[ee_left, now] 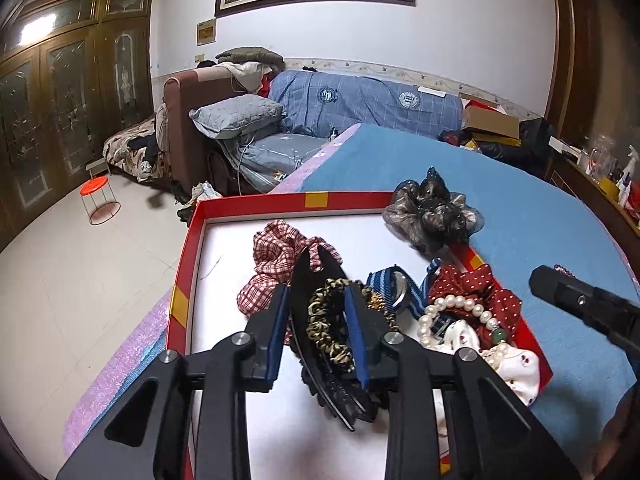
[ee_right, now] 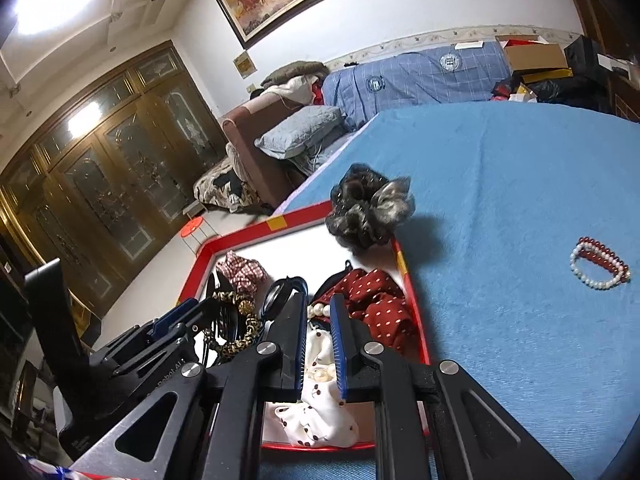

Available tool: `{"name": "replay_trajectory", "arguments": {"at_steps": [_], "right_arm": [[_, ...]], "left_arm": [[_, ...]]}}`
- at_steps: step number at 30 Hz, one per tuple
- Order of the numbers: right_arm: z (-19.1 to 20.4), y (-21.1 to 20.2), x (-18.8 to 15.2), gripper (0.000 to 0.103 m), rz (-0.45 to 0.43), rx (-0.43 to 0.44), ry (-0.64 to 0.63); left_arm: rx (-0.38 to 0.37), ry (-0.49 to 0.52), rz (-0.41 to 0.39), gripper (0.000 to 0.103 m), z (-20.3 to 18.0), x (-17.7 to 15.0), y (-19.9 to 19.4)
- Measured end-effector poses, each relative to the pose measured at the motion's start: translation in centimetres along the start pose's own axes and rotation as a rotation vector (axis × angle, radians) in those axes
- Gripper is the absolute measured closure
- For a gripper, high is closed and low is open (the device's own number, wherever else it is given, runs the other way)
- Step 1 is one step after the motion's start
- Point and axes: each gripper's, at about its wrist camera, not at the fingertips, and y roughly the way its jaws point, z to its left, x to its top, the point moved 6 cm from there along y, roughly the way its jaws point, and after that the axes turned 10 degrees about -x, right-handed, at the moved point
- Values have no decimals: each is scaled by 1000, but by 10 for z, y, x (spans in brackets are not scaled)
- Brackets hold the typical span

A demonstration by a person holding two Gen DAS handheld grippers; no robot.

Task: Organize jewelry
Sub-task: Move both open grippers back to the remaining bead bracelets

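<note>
A red box [ee_left: 256,202] with a white floor lies on the blue table [ee_left: 520,216]. It holds a red checked scrunchie [ee_left: 276,258], a striped watch [ee_left: 394,286], a red dotted bow [ee_left: 476,288], a pearl bracelet [ee_left: 460,306] and a white dotted scrunchie [ee_left: 516,364]. My left gripper [ee_left: 318,300] is shut on a black hair clip [ee_left: 316,280] with a leopard scrunchie [ee_left: 328,320] around it. My right gripper [ee_right: 318,312] hangs over the box [ee_right: 404,264], jaws slightly apart, nothing held between them. A grey gauze scrunchie [ee_right: 370,210] rests on the box's far right corner. Red and pearl bracelets [ee_right: 600,266] lie on the table.
The blue table [ee_right: 520,184] stretches right and back. A sofa with a blue quilt [ee_left: 360,100] and a pillow [ee_left: 236,114] stands behind it. Boxes [ee_left: 490,120] clutter the far right. A red stool [ee_left: 96,196] stands on the tiled floor at left.
</note>
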Motion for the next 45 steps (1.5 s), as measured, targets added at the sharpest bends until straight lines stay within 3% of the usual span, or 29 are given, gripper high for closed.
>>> {"name": "replay_trajectory", "arguments": {"at_steps": [2,15,23,28,31,37,40,42,45], "right_arm": [[-6,-6,2,89,-9,-1,11],[-96,-40,13,88,-58,-102,141],[-204,-59,28,88,-29,-305,250],[-252,-40,26,88,73,-359,294],[-258,-18,26,88,137,-328,286],[-261,10,36,86,178,-430,188],[-251,13,33,87,190,-446,83],[-241,10,26,95,207,-488,1],[-238,-8,11,96,241,-472,13]], "left_arm": [[-1,5,-3,67,-4,2,-2],[-32,74,-5,66,-45,13,-7],[-167,156,26,66,-112,32,-5],[-341,174,139,67,-172,30,13],[-375,185,187,67,-195,24,23],[-368,210,231,67,-208,12,37],[-364,225,245,67,-212,9,42],[-365,227,255,67,-216,8,45],[-381,231,283,67,-222,6,52]]}}
